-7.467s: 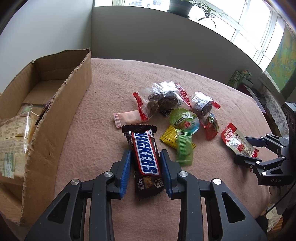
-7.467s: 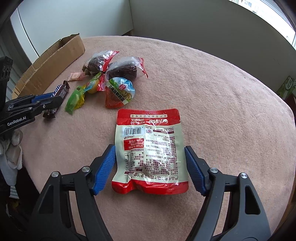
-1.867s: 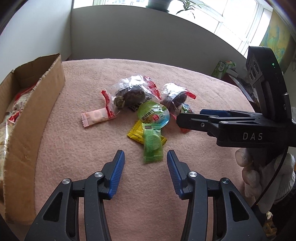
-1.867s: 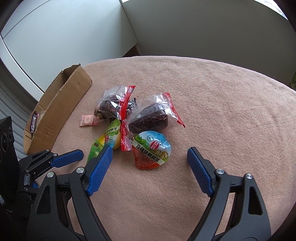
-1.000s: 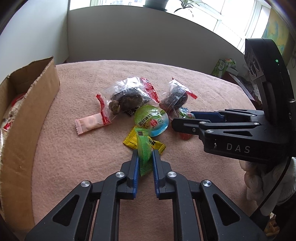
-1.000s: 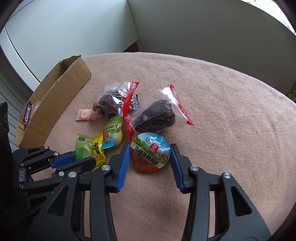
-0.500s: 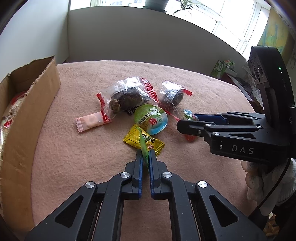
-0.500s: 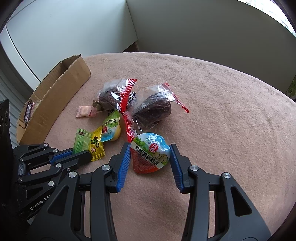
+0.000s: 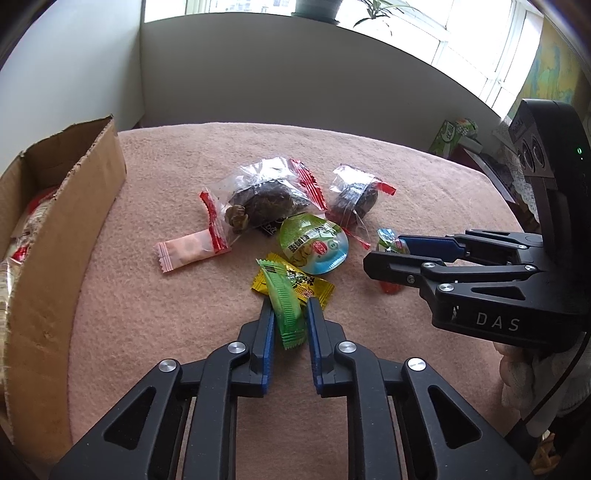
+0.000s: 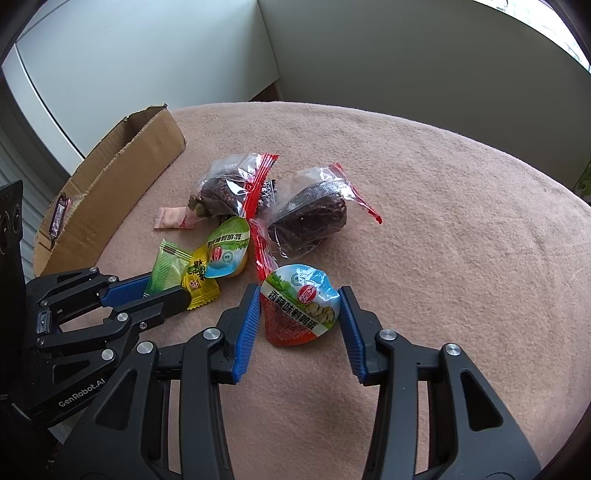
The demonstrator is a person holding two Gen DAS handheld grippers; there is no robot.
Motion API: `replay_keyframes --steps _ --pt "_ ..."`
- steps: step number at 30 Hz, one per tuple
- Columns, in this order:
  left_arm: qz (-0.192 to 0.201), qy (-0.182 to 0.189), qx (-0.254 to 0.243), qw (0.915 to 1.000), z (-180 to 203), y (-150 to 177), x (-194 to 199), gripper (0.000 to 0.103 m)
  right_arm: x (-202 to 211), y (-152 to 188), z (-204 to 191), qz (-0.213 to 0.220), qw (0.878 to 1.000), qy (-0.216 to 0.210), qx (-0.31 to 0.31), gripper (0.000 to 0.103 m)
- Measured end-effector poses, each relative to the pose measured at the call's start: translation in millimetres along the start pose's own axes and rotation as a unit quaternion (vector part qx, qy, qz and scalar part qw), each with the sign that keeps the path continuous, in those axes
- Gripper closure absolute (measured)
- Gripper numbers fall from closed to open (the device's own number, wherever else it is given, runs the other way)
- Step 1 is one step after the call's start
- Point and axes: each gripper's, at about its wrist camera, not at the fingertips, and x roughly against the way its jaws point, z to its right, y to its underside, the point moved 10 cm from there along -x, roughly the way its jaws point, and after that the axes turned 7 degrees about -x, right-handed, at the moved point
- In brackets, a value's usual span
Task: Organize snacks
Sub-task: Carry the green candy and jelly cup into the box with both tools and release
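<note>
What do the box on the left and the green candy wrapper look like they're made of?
Box: plain brown corrugated cardboard, matte, with ragged torn edges. Green candy wrapper: probably thin glossy plastic film, going by its sheen and crimped, ribbed end seals.

Pink blanket point(image 9: 155, 314), potted plant point(image 9: 317, 7) on windowsill, green carton point(image 9: 452, 134)

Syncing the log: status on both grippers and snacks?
Left gripper opening, green packet between its jaws. Right gripper shut on red cup. Box at left, path clear.
</note>
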Motion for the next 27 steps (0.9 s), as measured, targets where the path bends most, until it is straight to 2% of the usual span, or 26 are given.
replay_keyframes --steps 6,8,10,18,27 --pt "0.009 -0.001 0.003 1.0 -5 -5 1 0.087 0 0 0 0.001 1.0 0.0 0.0 0.059" --pt "0.013 -0.003 0.0 0.9999 -6 -6 1 0.096 0 0 0 0.0 1.0 0.001 0.0 0.059" --pt "0.017 -0.005 -0.003 0.9998 -7 -7 1 0.099 0 0 0 0.0 1.0 0.0 0.001 0.059" --pt "0.028 -0.009 -0.001 0.9996 -9 -7 11 0.099 8 1 -2 0.007 1.0 0.003 0.0 0.059" --pt "0.052 -0.005 0.003 0.9986 -19 -6 46 0.099 39 -8 -23 0.03 0.999 -0.001 0.01 0.059"
